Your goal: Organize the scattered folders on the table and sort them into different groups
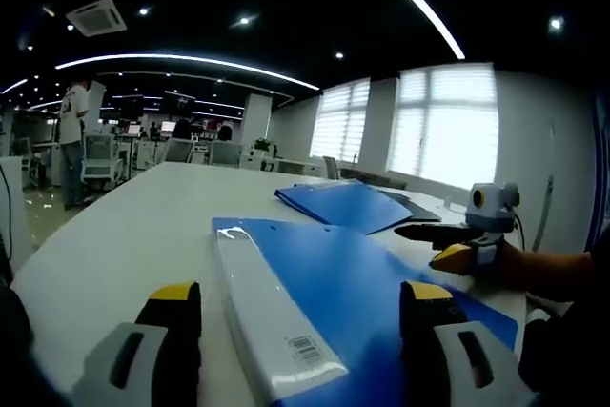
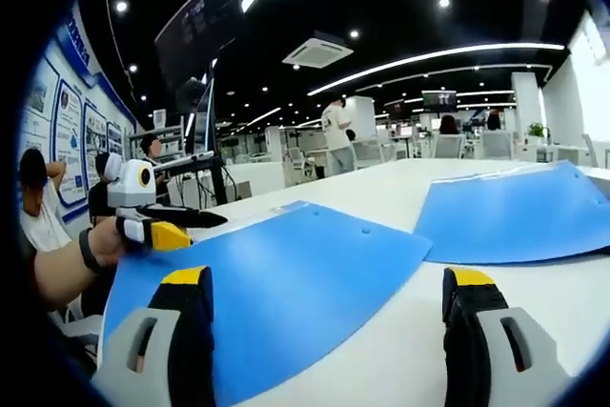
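Both grippers stand with jaws apart over the white table (image 1: pixel 124 226). The left gripper (image 1: pixel 300 331) straddles the near blue folder (image 1: pixel 362 283); a second blue folder (image 1: pixel 348 205) lies beyond it. The right gripper (image 2: pixel 329 331) grips nothing.

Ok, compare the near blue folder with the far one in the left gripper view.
The near blue folder lies close between the left tool's jaws, while the far blue folder sits farther along the table. The near one shows a white spine label with a barcode; the far one shows none. Both are blue and lie flat.
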A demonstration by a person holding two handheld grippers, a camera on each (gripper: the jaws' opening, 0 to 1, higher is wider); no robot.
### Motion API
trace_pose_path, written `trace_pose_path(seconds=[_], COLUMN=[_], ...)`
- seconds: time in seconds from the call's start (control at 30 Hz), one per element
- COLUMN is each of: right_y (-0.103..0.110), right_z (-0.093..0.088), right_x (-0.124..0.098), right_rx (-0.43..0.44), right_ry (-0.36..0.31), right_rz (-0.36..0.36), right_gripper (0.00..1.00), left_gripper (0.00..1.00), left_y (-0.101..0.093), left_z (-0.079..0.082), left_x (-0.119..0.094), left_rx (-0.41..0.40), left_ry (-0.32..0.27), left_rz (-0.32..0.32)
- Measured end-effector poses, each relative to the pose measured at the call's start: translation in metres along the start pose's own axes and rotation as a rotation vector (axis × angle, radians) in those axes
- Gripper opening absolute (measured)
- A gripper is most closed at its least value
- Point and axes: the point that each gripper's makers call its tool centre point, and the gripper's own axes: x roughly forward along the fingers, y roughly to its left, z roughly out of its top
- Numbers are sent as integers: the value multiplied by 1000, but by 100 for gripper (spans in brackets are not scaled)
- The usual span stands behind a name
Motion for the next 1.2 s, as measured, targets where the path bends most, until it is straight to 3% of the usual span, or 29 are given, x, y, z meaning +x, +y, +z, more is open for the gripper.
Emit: trace_pose_path(seconds=[0.23,1.2], right_y=[1,-1], right_z=[4,8], right_x=[-3,-5], right_rx=[-2,6], right_ry=[-21,-42], right_rz=[5,8], right_gripper=[98,98], left_gripper=[99,99], left_y=[0,-4], left_z=[1,9], left_x=[0,-4], left_rx=[7,-16], left_ry=[-9,-58], left_rz=[5,4])
